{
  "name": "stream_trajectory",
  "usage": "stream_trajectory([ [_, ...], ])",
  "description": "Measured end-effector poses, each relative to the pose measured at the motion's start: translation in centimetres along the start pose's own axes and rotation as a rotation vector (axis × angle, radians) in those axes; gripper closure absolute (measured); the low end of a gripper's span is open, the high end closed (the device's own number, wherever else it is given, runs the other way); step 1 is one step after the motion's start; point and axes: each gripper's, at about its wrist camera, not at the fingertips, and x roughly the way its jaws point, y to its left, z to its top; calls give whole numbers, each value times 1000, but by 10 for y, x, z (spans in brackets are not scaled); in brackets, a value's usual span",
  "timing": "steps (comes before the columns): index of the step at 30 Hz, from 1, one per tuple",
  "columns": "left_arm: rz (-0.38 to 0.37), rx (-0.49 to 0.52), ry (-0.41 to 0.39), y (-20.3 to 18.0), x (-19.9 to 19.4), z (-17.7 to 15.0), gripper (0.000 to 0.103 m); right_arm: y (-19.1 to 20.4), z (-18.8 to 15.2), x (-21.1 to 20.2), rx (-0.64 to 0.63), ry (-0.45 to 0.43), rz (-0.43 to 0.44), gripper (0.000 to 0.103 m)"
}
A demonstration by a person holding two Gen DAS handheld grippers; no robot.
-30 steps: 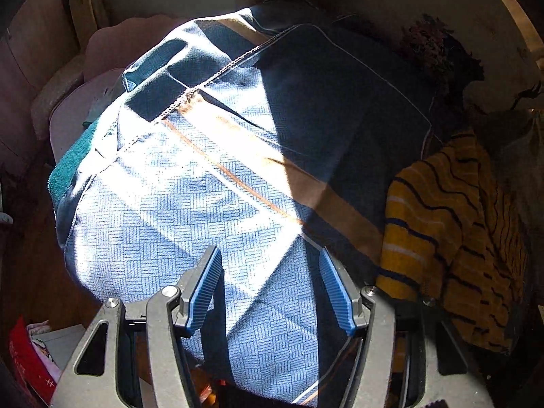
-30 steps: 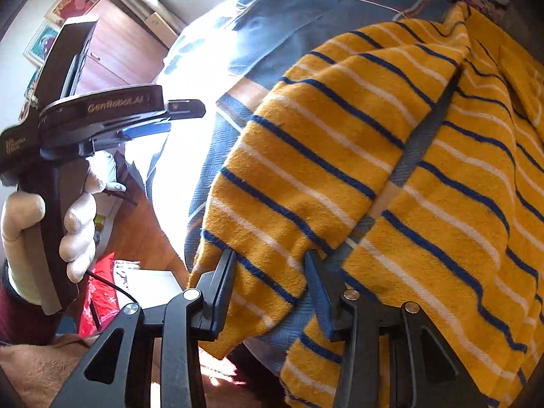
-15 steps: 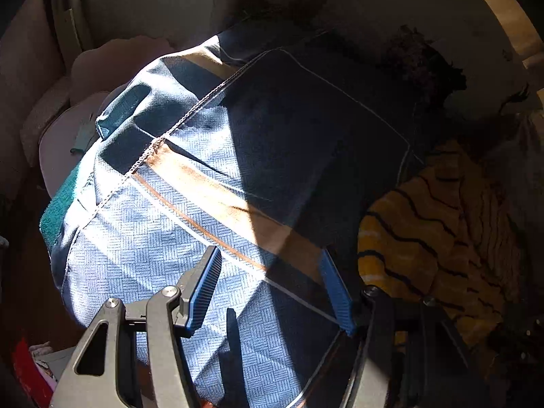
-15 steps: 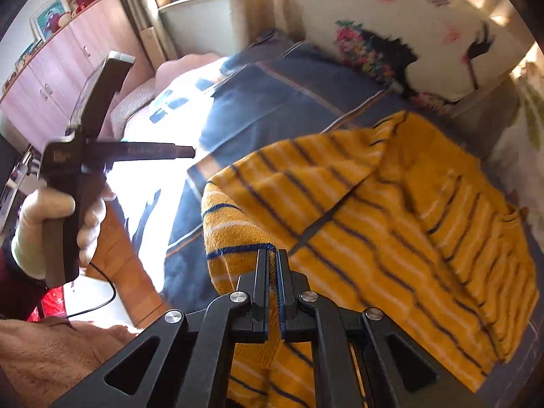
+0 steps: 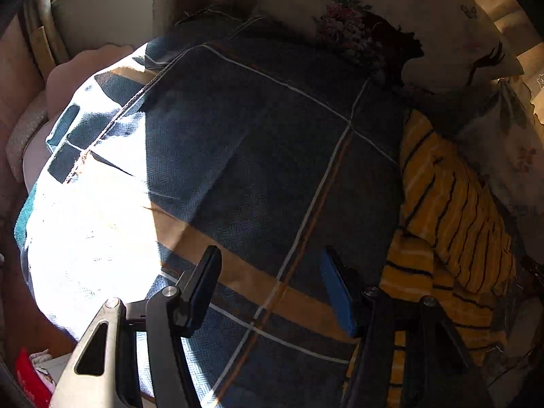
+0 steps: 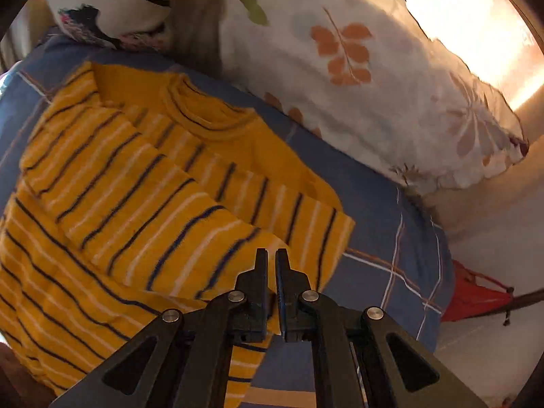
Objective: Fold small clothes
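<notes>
**Mustard stripes on a blue checked bedspread**

The sweater (image 6: 142, 183) is mustard yellow with thin navy and white stripes; its collar is plain yellow with one dark line. The bedspread (image 5: 258, 156) beneath is blue, herringbone-textured, crossed by white and tan lines and a broad tan band. One pillow (image 6: 367, 78) is white with orange and green leaves. The left gripper (image 5: 272, 285) has blue finger pads (image 5: 335, 292).

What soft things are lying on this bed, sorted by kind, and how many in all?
Striped sweaters: 1, the yellow sweater, pinched by the right gripper
Pillows: 2, the leaf pillow and the flower pillow
Bedspreads: 1, the blue bedspread
Total: 4
</notes>
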Motion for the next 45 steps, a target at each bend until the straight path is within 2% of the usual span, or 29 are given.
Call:
stream_trajectory([
  [2,20,17,-13,-15,-4,-3,44,-14,0,-3,84,-52,135,94],
  [5,36,29,-17,-34,-5,-7,44,-6,22,-14,129,-161,256,63],
  [9,22,28,-15,-52,-7,-17,44,45,72,-13,78,-214,456,61],
  [14,18,30,-11,-59,-11,-32,44,143,135,0,-68,-227,561,61],
  [15,22,27,-11,-56,-13,-37,44,161,147,5,-86,-222,553,53],
  [17,30,14,-11,-45,-12,-41,44,191,164,20,-117,-194,527,48],
  [18,36,7,-9,-38,-13,-44,44,203,172,31,-135,-155,521,68],
  [19,42,-2,-7,-32,-13,-47,44,214,181,43,-152,-100,520,94],
  [20,49,-11,-5,-26,-14,-50,44,224,189,53,-161,-62,510,100],
  [21,55,-19,-4,-17,-14,-51,44,231,195,55,-161,-69,486,100],
  [26,83,-29,5,4,-14,-54,44,256,213,54,-181,-160,341,102],
  [28,75,-28,6,7,-15,-51,44,243,203,39,-121,-206,342,100],
  [30,67,-9,-1,4,-15,-44,44,217,185,25,-44,-232,412,91],
  [32,49,18,-5,-4,-12,-34,44,179,152,16,49,-232,488,84],
  [34,19,61,-6,-18,-8,-25,44,146,123,12,126,-220,520,83],
  [37,-34,147,-11,-51,-3,-12,44,74,67,14,297,-191,569,82],
  [38,-49,180,-16,-64,-2,-8,44,48,45,12,373,-197,563,74],
  [39,-67,219,-23,-78,-1,-4,44,28,29,12,425,-206,538,62],
  [40,-80,255,-31,-92,0,0,44,18,16,10,461,-214,496,57],
  [42,-90,335,-51,-123,6,8,44,-10,-17,8,533,-219,391,53],
  [45,-102,455,-86,-165,24,18,44,-38,-52,20,629,-175,359,53],
])
